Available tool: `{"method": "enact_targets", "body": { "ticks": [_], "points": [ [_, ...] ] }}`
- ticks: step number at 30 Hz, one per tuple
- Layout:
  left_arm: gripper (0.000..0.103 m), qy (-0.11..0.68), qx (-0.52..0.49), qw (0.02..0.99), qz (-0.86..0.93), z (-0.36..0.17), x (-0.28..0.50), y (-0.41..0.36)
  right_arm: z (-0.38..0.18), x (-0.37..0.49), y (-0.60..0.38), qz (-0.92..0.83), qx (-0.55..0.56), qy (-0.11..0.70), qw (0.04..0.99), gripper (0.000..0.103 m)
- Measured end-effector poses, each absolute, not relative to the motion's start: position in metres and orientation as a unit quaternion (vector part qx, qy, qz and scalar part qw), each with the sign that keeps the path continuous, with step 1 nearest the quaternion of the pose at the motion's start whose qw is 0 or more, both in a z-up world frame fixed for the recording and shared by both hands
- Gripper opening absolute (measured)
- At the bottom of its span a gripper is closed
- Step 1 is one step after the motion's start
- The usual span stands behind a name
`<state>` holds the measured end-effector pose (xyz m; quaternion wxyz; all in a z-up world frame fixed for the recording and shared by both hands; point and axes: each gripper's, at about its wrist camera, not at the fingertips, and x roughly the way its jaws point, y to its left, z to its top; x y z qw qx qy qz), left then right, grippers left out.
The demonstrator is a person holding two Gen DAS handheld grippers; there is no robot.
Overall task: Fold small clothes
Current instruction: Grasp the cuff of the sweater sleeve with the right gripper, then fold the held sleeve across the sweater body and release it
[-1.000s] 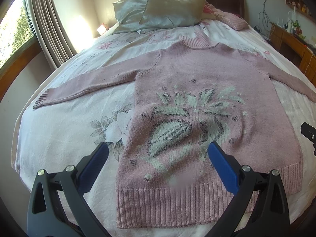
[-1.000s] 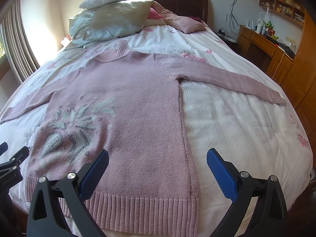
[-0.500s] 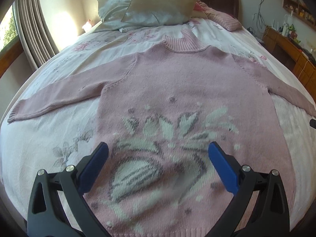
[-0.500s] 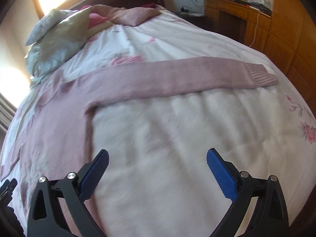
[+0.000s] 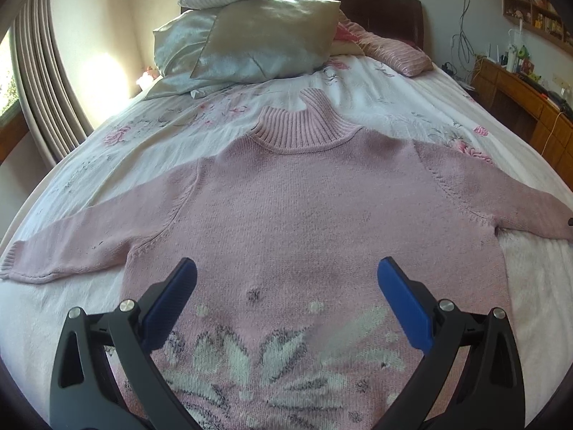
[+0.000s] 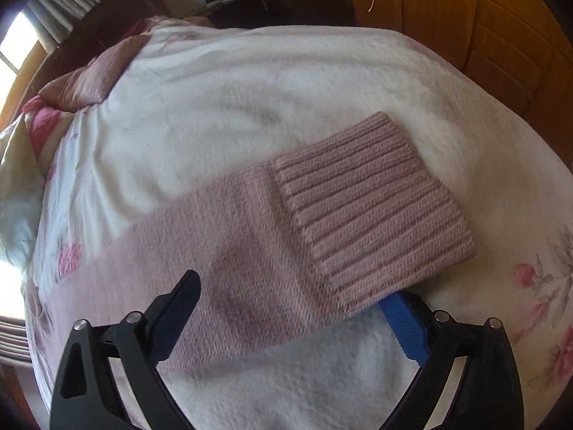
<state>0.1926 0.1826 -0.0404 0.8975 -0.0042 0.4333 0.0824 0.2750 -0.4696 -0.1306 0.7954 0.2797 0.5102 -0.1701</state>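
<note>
Pink sweater lies flat — sleeves spread, ribbed cuff unfolded.

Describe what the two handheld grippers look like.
Both the left gripper and the right gripper share one design: two curved black plastic arms with cut-out openings and silver screws, each tipped with a flat blue textured pad. No cables, markings, hands or sleeves show.

Pink knit sweater flat, front up, sleeves spread, ribbed cuff flat
</note>
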Motion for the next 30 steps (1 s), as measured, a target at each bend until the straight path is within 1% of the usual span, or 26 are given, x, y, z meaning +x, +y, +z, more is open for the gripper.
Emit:
{"method": "enact_targets", "body": {
  "ticks": [2,3,4,5,6,7,8,10,15,19,24,27,30],
  "points": [
    [0.100,0.443,-0.005,0.892,0.091,-0.050,0.194,0.190,-0.130,0.279,-0.472,-0.179,0.265,0.505,0.802,0.092],
    [0.100,0.447,-0.005,0.889,0.094,-0.054,0.195,0.195,-0.129,0.282,-0.474,-0.188,0.257,0.505,0.802,0.082],
    [0.100,0.451,-0.005,0.887,0.097,-0.058,0.195,0.197,-0.128,0.283,-0.473,-0.196,0.250,0.505,0.803,0.066],
    [0.100,0.454,-0.004,0.885,0.100,-0.061,0.195,0.201,-0.127,0.282,-0.475,-0.202,0.243,0.501,0.806,0.058],
    [0.100,0.455,-0.004,0.885,0.103,-0.062,0.195,0.204,-0.125,0.281,-0.475,-0.204,0.237,0.497,0.809,0.038],
    [0.100,0.455,-0.004,0.884,0.105,-0.063,0.194,0.207,-0.123,0.280,-0.477,-0.196,0.240,0.493,0.813,0.022],
    [0.100,0.456,-0.005,0.883,0.107,-0.064,0.193,0.210,-0.121,0.279,-0.477,-0.184,0.249,0.486,0.817,0.016],
    [0.100,0.455,-0.006,0.884,0.109,-0.065,0.189,0.216,-0.111,0.275,-0.472,-0.184,0.243,0.471,0.828,0.013],
    [0.100,0.456,-0.005,0.883,0.114,-0.063,0.179,0.231,-0.080,0.286,-0.421,-0.145,0.189,0.450,0.861,0.013],
    [0.100,0.457,-0.011,0.882,0.119,-0.060,0.171,0.245,-0.054,0.295,-0.346,-0.089,0.133,0.441,0.883,0.013],
    [0.100,0.456,-0.020,0.881,0.125,-0.056,0.162,0.264,-0.037,0.310,-0.232,-0.014,0.078,0.434,0.897,0.013],
    [0.100,0.455,-0.023,0.881,0.127,-0.054,0.156,0.275,-0.036,0.322,-0.162,0.024,0.039,0.434,0.900,0.012],
    [0.100,0.455,-0.026,0.881,0.129,-0.053,0.151,0.286,-0.046,0.329,-0.103,0.069,0.029,0.446,0.892,0.012]
  ]
}}
